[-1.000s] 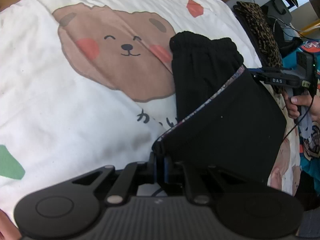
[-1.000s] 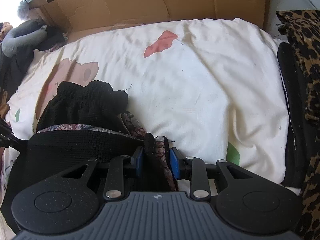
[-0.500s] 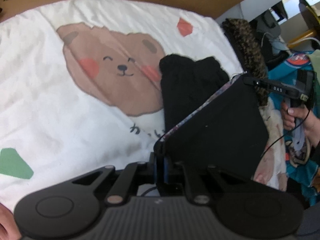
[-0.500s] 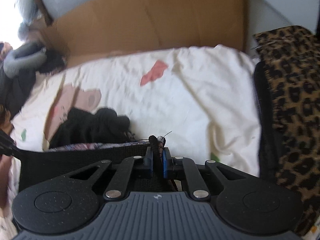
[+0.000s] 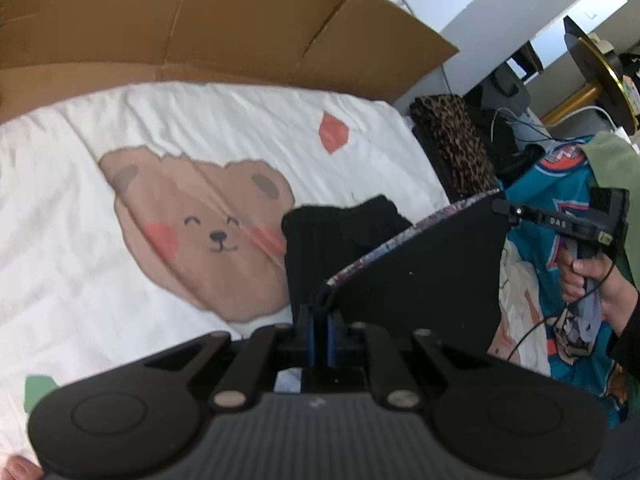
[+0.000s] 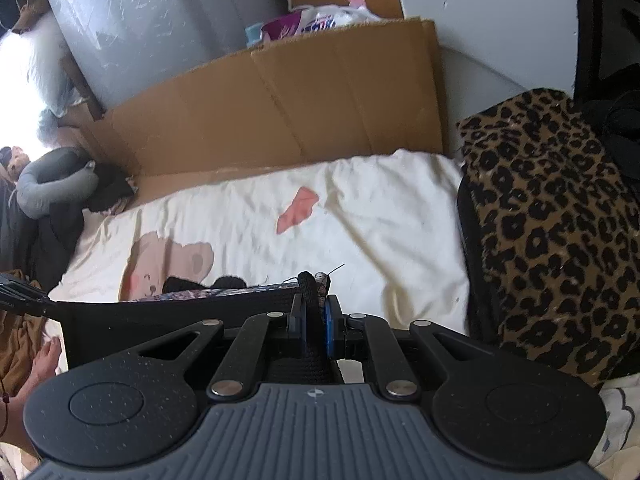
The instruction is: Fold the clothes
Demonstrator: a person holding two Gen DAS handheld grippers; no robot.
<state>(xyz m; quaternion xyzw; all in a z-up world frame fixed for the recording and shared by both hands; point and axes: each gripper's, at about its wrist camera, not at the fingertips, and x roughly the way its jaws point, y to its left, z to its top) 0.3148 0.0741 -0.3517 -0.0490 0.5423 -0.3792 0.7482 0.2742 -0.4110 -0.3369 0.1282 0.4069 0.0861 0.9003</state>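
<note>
A black garment (image 5: 420, 264) with a patterned inner waistband hangs stretched between my two grippers above the bed. My left gripper (image 5: 319, 320) is shut on one corner of it. In the left wrist view my right gripper (image 5: 506, 208) pinches the opposite corner, held by a hand (image 5: 584, 280). In the right wrist view the right gripper (image 6: 316, 312) is shut on a bunched fold of the black garment (image 6: 180, 312), and its edge runs left. The garment's lower part (image 5: 320, 232) still droops onto the bear-print sheet (image 5: 192, 220).
A cardboard sheet (image 6: 280, 104) stands along the bed's far side. A leopard-print cloth (image 6: 560, 232) lies at the bed's right. Teal printed clothing (image 5: 560, 208) lies under the right hand. A grey pillow and dark clothes (image 6: 52, 184) lie at the left end.
The right gripper's jaws closed tight on the garment corner. Both grippers rose and tilted up, lifting the stretched black garment off the sheet, so more cardboard and room came into view.
</note>
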